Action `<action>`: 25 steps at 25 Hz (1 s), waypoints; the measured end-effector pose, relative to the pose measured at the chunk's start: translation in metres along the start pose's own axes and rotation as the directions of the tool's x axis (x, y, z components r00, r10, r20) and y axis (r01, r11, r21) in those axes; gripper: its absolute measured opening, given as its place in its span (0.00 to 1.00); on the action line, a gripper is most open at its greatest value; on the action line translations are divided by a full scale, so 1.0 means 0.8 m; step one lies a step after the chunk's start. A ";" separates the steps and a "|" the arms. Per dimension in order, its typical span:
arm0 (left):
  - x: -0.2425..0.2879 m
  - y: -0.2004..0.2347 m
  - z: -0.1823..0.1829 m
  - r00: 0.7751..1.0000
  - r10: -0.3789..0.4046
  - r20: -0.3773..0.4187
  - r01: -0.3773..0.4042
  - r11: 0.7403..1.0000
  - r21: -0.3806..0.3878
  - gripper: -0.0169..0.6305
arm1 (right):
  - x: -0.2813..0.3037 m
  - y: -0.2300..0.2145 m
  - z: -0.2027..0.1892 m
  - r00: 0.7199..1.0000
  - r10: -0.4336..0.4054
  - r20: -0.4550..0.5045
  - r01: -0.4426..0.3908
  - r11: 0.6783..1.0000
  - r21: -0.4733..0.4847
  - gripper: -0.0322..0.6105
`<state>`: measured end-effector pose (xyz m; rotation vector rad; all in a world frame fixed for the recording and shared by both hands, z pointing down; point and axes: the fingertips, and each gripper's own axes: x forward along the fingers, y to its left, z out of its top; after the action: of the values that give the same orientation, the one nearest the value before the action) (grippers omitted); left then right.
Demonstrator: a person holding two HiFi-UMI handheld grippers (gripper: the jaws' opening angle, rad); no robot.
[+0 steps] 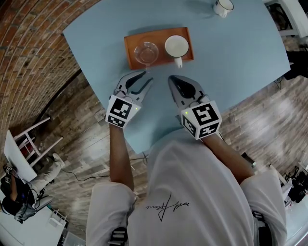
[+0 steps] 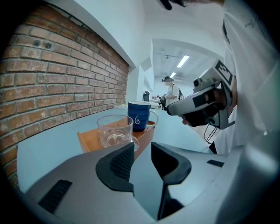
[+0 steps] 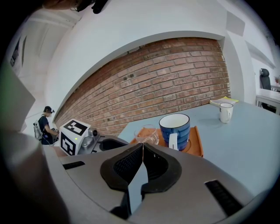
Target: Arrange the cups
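Between grasps: my left claw (image 1: 144,78) slightly parted, right claw (image 1: 172,80) closed, both empty. Next, likely: bring far mug (image 1: 223,6) to tray (image 1: 130,54).

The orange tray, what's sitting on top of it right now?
A clear glass cup and a blue mug stand side by side on the orange tray, the mug to the right. The tray floor under them is covered.

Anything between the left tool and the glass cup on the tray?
Nothing visible. Only bare table lies between the left tool and the glass cup, plus the tray's low near rim. The tool's jaws stand apart and empty.
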<state>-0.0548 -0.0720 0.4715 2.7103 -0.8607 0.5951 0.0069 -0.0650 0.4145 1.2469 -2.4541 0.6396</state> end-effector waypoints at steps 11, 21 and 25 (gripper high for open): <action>0.005 0.001 0.003 1.000 0.000 0.006 0.000 1.000 -0.008 0.22 | 0.000 -0.001 -0.001 1.000 0.002 -0.003 -0.002 1.000 0.004 0.09; 0.007 0.004 0.007 1.000 -0.003 0.017 0.003 1.000 -0.015 0.22 | 0.030 0.006 0.000 1.000 -0.006 -0.011 0.006 1.000 -0.018 0.09; 0.006 0.011 0.007 1.000 0.005 0.016 -0.005 1.000 -0.015 0.22 | 0.056 -0.004 -0.001 0.998 -0.064 -0.022 0.063 0.998 -0.019 0.09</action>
<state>-0.0549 -0.0831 0.4697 2.7038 -0.8726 0.5658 -0.0163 -0.0966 0.4372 1.2978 -2.3860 0.6095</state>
